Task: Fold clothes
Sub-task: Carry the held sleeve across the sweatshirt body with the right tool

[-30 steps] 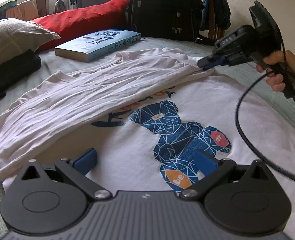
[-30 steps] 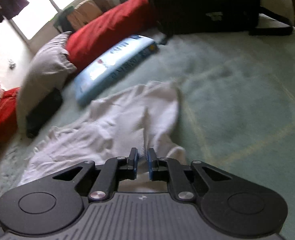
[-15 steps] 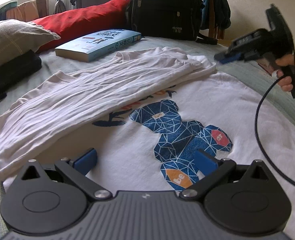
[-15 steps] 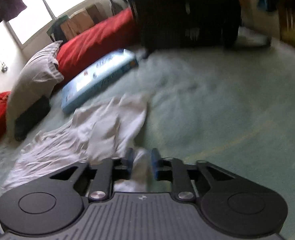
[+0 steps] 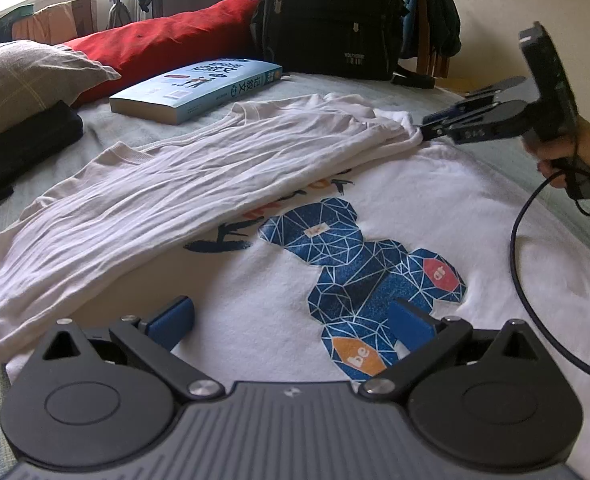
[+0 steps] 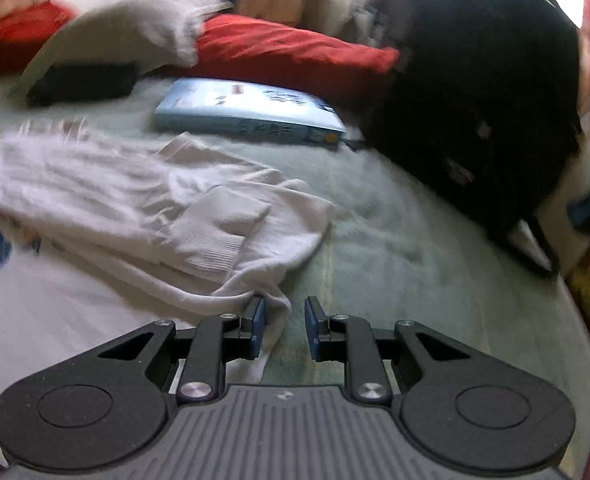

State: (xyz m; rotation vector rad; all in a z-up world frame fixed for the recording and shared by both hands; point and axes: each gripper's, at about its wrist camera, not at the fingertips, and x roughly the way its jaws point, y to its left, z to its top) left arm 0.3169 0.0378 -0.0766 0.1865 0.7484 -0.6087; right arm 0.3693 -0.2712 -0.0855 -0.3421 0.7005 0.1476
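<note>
Both grippers are showing black linkage arms with silver screws, round black housings, a ribbed grey body and blue pads (image 5: 409,322), while a black cable (image 5: 516,240) is trailing below the right gripper (image 5: 425,126).

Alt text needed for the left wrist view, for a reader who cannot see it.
A white T-shirt with a blue bear print lies on a bed, one side folded over. The right hand-held gripper meets the fold's far corner, and the left hand-held gripper hovers open in front. A blue book lies behind.
</note>
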